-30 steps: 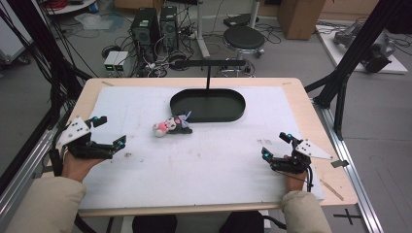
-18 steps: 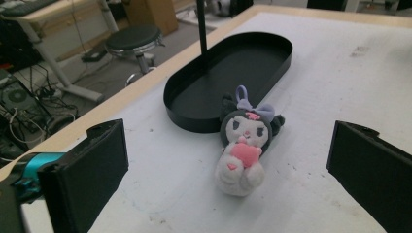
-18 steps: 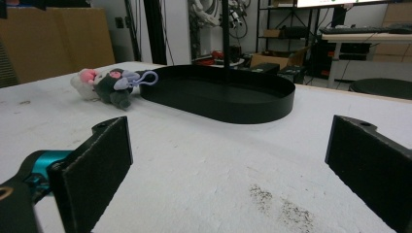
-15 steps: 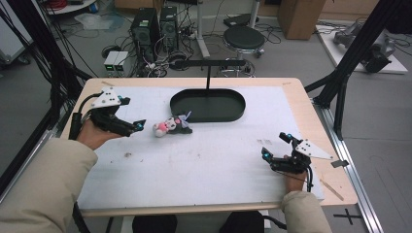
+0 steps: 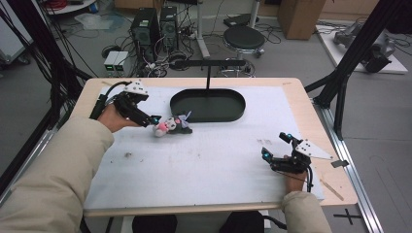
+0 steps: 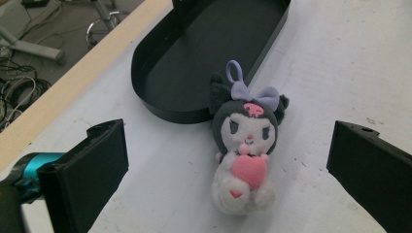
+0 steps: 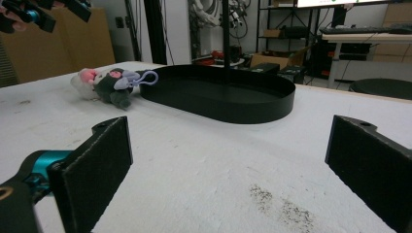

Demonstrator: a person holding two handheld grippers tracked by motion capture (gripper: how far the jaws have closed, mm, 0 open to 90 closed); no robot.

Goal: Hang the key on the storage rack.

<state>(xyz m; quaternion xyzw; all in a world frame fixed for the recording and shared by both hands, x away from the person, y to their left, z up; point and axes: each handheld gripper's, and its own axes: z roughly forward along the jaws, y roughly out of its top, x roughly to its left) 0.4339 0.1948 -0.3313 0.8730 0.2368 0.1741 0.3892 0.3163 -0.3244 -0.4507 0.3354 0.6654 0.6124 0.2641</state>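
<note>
A small plush toy [image 5: 171, 125] with a dark head, purple bow and pink heart lies on the white mat, just left of the black oval tray [image 5: 208, 105]. My left gripper [image 5: 152, 119] hovers open right over the toy's near end; in the left gripper view the plush toy [image 6: 245, 145] lies between the wide-spread jaws, untouched. My right gripper [image 5: 276, 146] rests open near the table's front right, nothing between its jaws. From the right gripper view the plush toy [image 7: 109, 82] and the tray [image 7: 221, 92] lie far ahead.
A black post with a crossbar [image 5: 209, 63] rises from the tray's far side. The wooden table edge [image 5: 335, 160] frames the white mat [image 5: 204, 155]. Beyond the table sit a stool [image 5: 244, 37], computer cases and cables on the floor.
My left gripper has swept from the front left of the table forward and right, reaching the plush toy. The right gripper and the toy have stayed put.
</note>
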